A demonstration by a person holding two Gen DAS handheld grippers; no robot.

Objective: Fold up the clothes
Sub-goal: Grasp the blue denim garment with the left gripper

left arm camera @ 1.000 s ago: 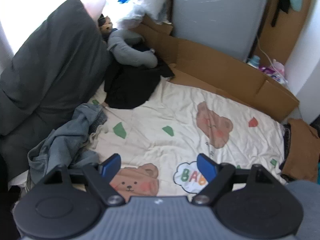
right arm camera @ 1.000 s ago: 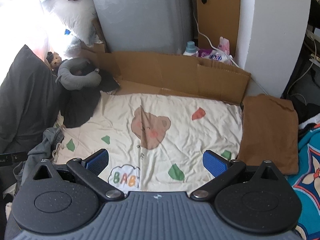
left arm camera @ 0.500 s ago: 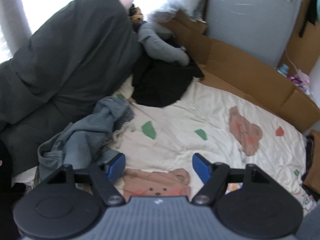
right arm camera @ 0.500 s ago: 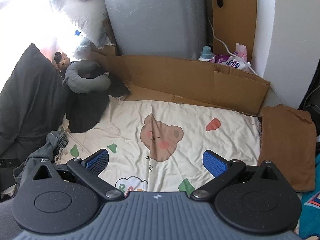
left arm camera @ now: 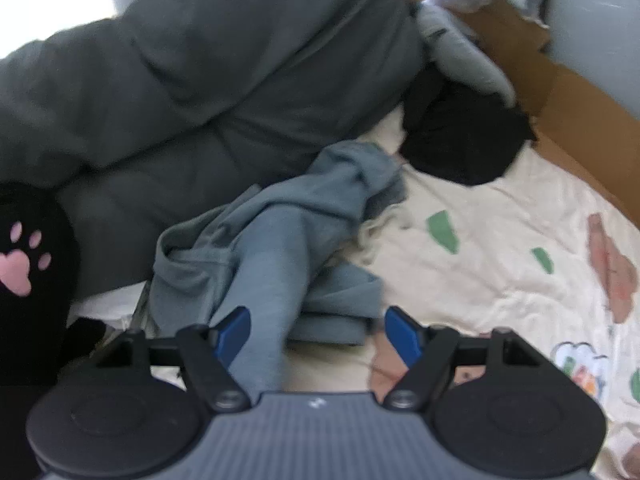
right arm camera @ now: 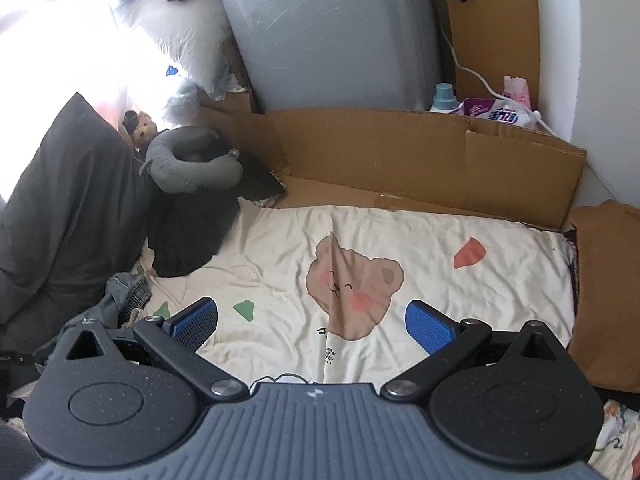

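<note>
left claw (left arm camera: pixel 316 334) gapes, unclenched, over the crumpled blue garment (left arm camera: pixel 280 240) at the bed's left edge; right claw (right arm camera: pixel 310 322), also released, is farther.

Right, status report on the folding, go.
Left gripper open over crumpled blue-grey garment, not gripping. Right gripper open, empty, above bear-print sheet. Nothing blocking.

Bed: your cream bear-print sheet (right arm camera: pixel 400 240) is covering it.
Lying on it: crumpled blue-grey garment (left arm camera: pixel 280 236), black garment (left arm camera: pixel 460 148).
</note>
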